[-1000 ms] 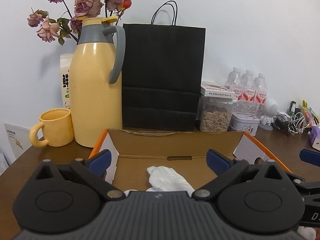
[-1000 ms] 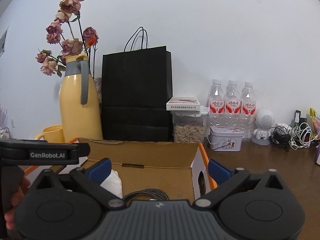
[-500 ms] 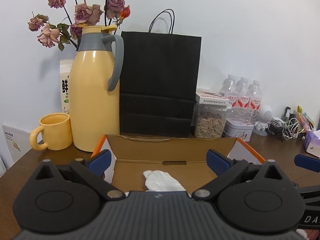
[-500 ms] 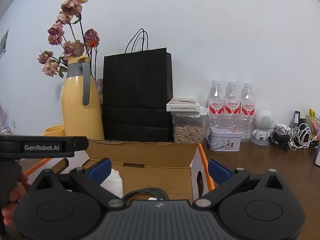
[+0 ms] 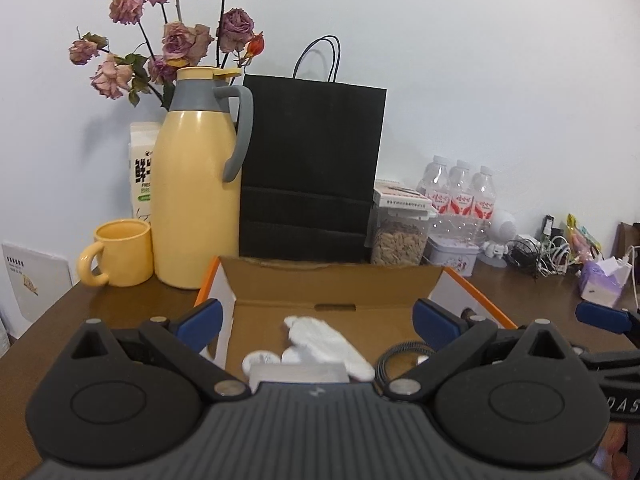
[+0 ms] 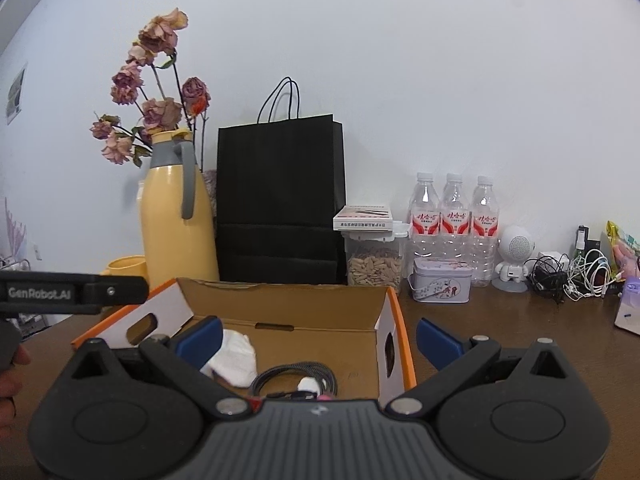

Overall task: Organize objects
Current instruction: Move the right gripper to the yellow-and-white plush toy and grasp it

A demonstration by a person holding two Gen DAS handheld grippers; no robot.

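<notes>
Both tongs, the left tongs (image 5: 316, 322) and the right tongs (image 6: 318, 336), gape wide and hold nothing. Under them sits a cardboard box (image 6: 288, 304) on the brown counter (image 6: 520, 332). Inside lie a white glove (image 5: 326, 344) and a coiled cable (image 6: 294, 382).

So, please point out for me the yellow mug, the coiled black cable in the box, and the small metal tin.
yellow mug (image 5: 127, 254): left wrist view, on its front wall.
coiled black cable (image 6: 276, 376): right wrist view, on the coil's left loop.
small metal tin (image 6: 440, 289): right wrist view, on its printed side.
</notes>
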